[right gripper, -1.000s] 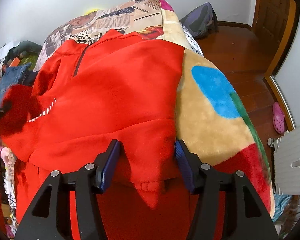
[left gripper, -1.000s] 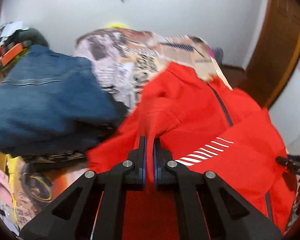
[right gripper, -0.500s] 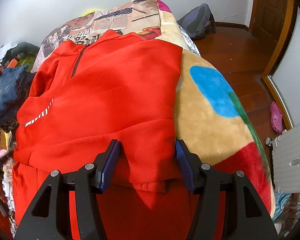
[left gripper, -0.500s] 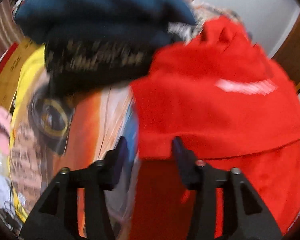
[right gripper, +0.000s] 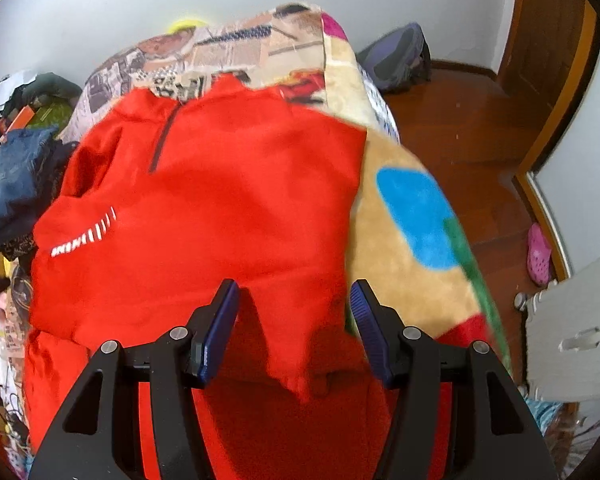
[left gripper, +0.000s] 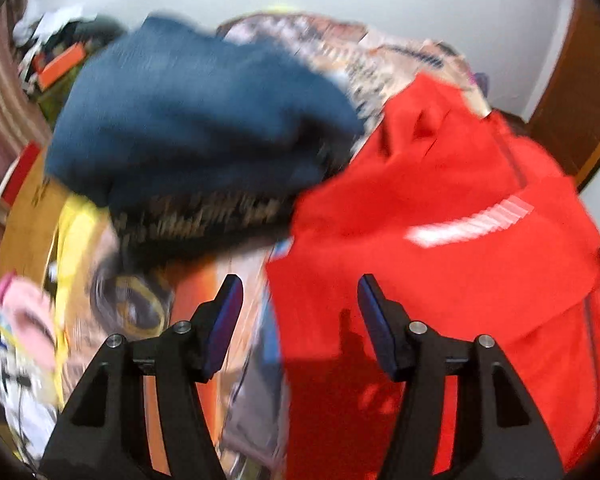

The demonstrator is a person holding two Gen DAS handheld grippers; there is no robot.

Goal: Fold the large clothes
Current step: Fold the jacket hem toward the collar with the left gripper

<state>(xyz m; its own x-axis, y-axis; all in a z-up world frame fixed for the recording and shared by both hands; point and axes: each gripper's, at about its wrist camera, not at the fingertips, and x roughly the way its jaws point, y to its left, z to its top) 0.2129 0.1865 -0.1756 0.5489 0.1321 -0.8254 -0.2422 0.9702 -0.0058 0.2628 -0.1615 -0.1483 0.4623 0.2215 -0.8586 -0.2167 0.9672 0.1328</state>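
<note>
A red jacket [right gripper: 228,208] is spread across a bed covered by a patterned blanket [right gripper: 416,216] with tan, blue, green and red patches; toward the far end a newspaper-print cover [right gripper: 240,46] is seen. The jacket's collar and short dark zip [right gripper: 162,140] lie at the far side, and a band of white stripes [right gripper: 86,236] is seen on the folded sleeve at the left. Its right edge runs straight along the blanket, and a near flap is folded over the body of the garment.

To the left of the jacket, a pile of dark blue denim [left gripper: 188,120] rests on a dark patterned garment [left gripper: 204,220], just beside the jacket's left edge; this view is blurred, so contact cannot be told. Clutter [right gripper: 24,108] is piled at the far left by the wall. On the wooden floor to the right, a purple backpack [right gripper: 400,58] sits against the wall, a pink shoe [right gripper: 538,254] lies near a white radiator [right gripper: 576,320], and a wooden door [right gripper: 548,32] stands at the far right.

The left tool [left gripper: 300,320] is held wide open over the jacket's near left edge, with nothing gripped between its blue pads [left gripper: 224,320]. The right tool [right gripper: 294,328] is likewise wide open, its pads [right gripper: 216,332] straddling the folded near flap of the jacket without closing on it.
</note>
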